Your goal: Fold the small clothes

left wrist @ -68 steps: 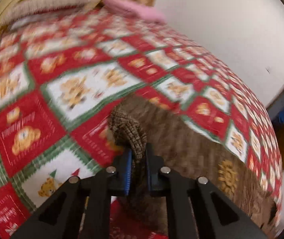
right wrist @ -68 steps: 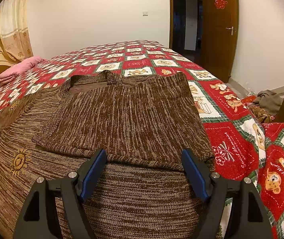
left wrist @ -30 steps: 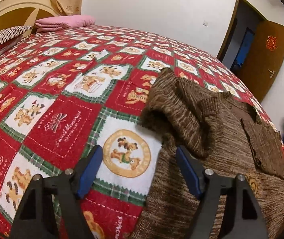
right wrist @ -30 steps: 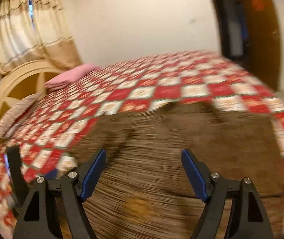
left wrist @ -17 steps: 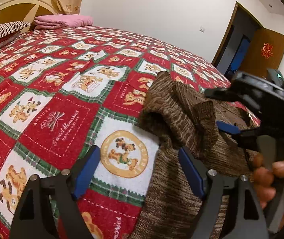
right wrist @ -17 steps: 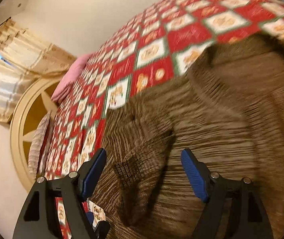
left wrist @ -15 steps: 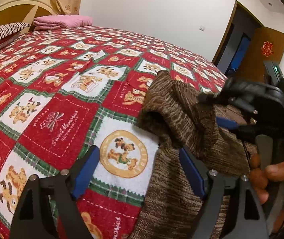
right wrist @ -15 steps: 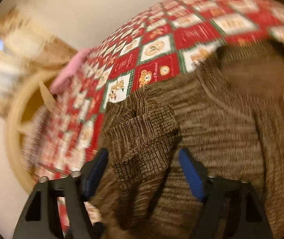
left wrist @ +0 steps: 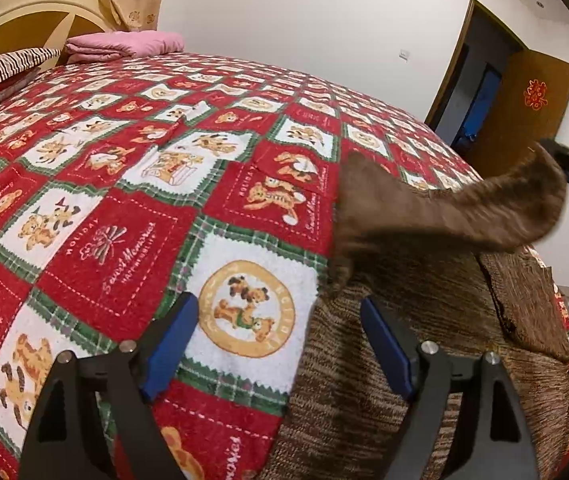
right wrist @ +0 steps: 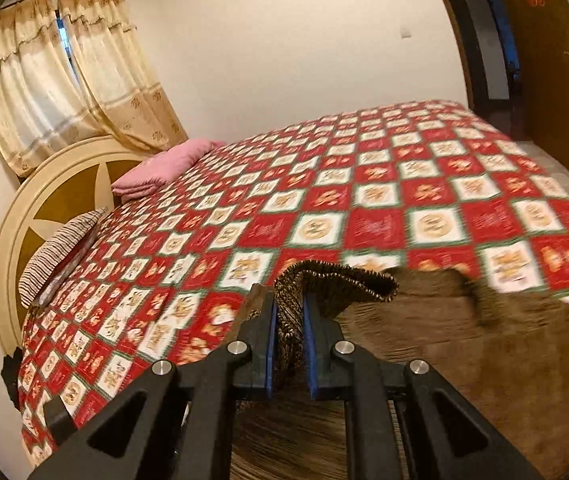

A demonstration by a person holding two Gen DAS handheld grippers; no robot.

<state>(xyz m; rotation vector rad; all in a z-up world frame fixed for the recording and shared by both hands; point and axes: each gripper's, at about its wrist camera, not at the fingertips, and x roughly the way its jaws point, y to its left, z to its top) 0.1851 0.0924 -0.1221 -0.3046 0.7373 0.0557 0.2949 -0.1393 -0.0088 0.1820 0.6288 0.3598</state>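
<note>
Sleeve-fold step: the right gripper (right wrist: 289, 320), jaws just closed on the sweater's (left wrist: 384, 392) sleeve (right wrist: 336, 280), should next carry it across the sweater body, while the left gripper (left wrist: 276, 340) hangs open at the sweater's edge.

Brown knit sweater (left wrist: 412, 364), marled dark/light yarn, lies on bed w/ red-green-white bear-print quilt (left wrist: 132, 216). Body mostly flat, spread over quilt's near right part in left wrist view. Small yellow emblem barely visible on the knit. One sleeve (left wrist: 456, 216) lifted off the bed, stretched up toward right, blurred; its ribbed cuff (right wrist: 290, 320) is pinched and bunched at the far end. Rest of sleeve sags back to shoulder at sweater's left edge. Folded part on right side, edge dark.
</note>
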